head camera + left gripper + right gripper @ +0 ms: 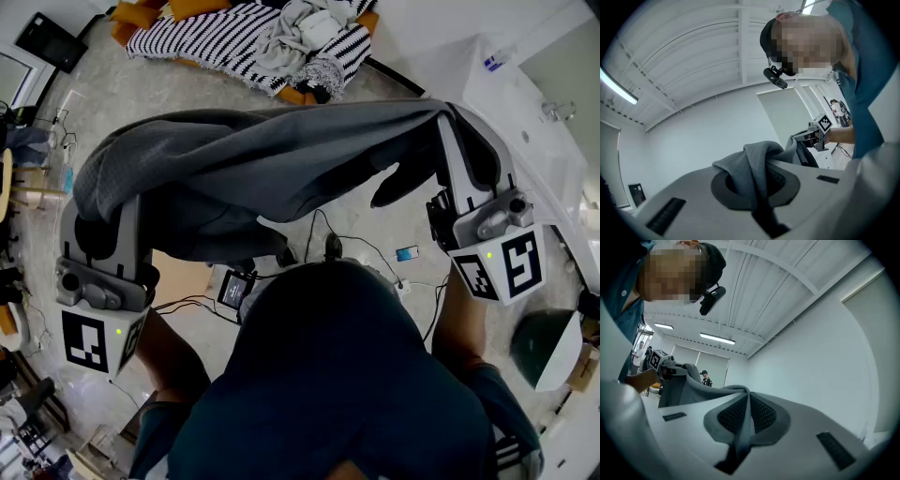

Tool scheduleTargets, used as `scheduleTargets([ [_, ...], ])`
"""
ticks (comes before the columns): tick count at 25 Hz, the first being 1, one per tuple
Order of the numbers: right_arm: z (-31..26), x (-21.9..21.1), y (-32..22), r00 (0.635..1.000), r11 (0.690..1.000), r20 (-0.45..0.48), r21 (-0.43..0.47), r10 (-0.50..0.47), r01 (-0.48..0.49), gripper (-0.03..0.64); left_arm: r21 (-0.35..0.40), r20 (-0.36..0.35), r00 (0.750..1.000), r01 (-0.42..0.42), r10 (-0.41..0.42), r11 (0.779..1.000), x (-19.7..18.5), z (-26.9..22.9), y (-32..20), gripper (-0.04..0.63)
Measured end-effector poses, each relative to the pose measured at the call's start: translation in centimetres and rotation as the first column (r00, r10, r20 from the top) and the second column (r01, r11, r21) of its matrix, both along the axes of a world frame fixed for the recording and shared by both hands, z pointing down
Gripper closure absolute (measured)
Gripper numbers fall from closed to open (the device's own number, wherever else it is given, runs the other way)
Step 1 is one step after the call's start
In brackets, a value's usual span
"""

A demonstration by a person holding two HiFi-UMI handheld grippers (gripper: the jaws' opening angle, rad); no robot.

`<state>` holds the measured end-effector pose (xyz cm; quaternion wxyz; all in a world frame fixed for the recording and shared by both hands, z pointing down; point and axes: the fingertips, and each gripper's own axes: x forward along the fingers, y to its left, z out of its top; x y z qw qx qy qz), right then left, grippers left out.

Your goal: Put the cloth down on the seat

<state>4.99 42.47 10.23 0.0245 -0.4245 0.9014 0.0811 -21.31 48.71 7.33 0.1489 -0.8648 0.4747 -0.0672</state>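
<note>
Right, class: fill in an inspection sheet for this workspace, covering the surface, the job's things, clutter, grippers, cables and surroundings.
Surface: pale marbled floor; the cloth is not yet set down.
Job's things: grey cloth held stretched in the air between both grippers; striped seat lies ahead, beyond it.
Clutter: heap of clothes on the seat; phone and small screen device on the floor.
Grippers: left gripper shut on the cloth; right gripper shut on the cloth.
Cables: black cables loose on the floor below the cloth.
Surroundings: white counter at the right; another person far off.
</note>
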Motion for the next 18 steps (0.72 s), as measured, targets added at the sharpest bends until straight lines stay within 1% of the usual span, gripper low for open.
scheduleTargets([
  [3, 0.2, -0.6, -0.3, 1.0, 1.0, 0.003, -0.006, 0.009, -0.009, 0.595, 0.022, -0.004, 1.0, -0.004, 0.004, 1.0, -0.9, 0.1, -0.7, 0.572],
  [7, 0.6, -1.6, -0.3, 1.0, 1.0, 0.005, -0.014, 0.028, -0.028, 0.595, 0.018, -0.013, 1.0, -0.006, 0.006, 1.0, -2.5, 0.8, -1.4, 0.572],
  [14, 1.0, -3.3, 0.1, 0.997, 0.997, 0.011, -0.019, 0.072, -0.072, 0.595, 0.014, -0.039, 0.998, -0.047, 0.047, 0.999, -4.5, 1.6, -2.0, 0.572],
  [18, 1.1, -3.8, 0.5, 0.994, 0.994, 0.037, -0.037, 0.104, -0.103, 0.595, 0.024, -0.029, 0.997, -0.068, 0.069, 0.997, -5.4, 1.7, -2.4, 0.572],
])
